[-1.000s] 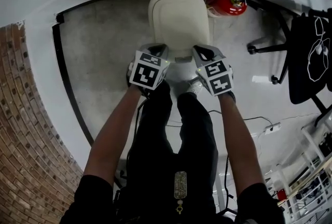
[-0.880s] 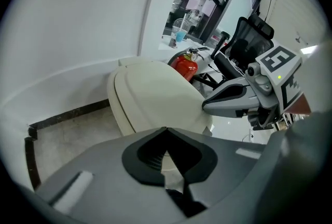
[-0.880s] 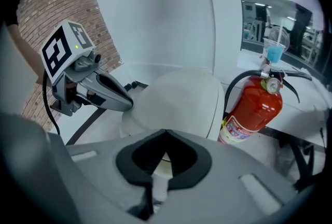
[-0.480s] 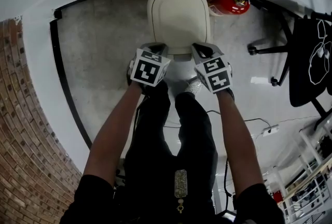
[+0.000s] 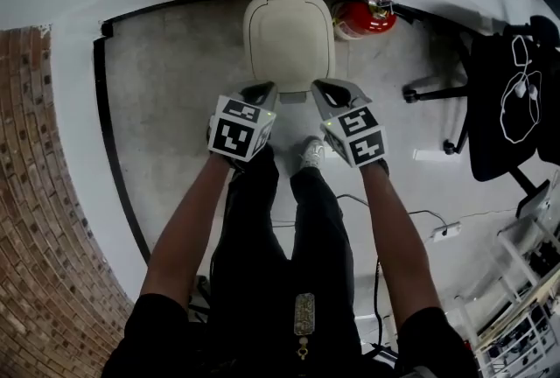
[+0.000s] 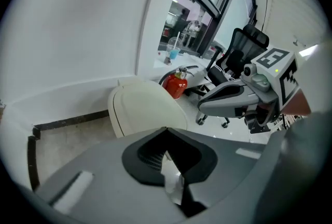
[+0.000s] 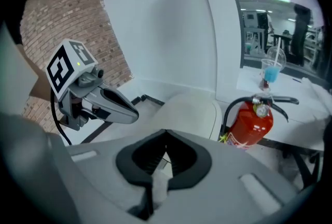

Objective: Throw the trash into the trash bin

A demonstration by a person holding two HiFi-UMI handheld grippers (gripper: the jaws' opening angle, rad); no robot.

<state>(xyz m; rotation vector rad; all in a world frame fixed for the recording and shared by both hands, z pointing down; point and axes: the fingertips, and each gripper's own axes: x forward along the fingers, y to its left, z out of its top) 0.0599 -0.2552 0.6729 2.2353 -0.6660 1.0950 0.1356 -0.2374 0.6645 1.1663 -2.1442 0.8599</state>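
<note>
Left gripper [image 5: 262, 90]: jaws together, no trash visible between them, held above the floor. Ahead of it, and between the two tools, stands the trash bin [image 5: 289, 35] with its lid [image 5: 290, 42] down. Right gripper [image 5: 325, 87]: jaws likewise together and seemingly empty, just short of the bin's near edge. To its right, touching or nearly touching the bin, lies a red fire extinguisher [image 5: 359, 15]. Likely risks: closed tips may slip off the smooth lid instead of lifting it, and a wide rightward swing could knock the extinguisher.

Even indoor light, soft shadows, fisheye-warped edges
</note>
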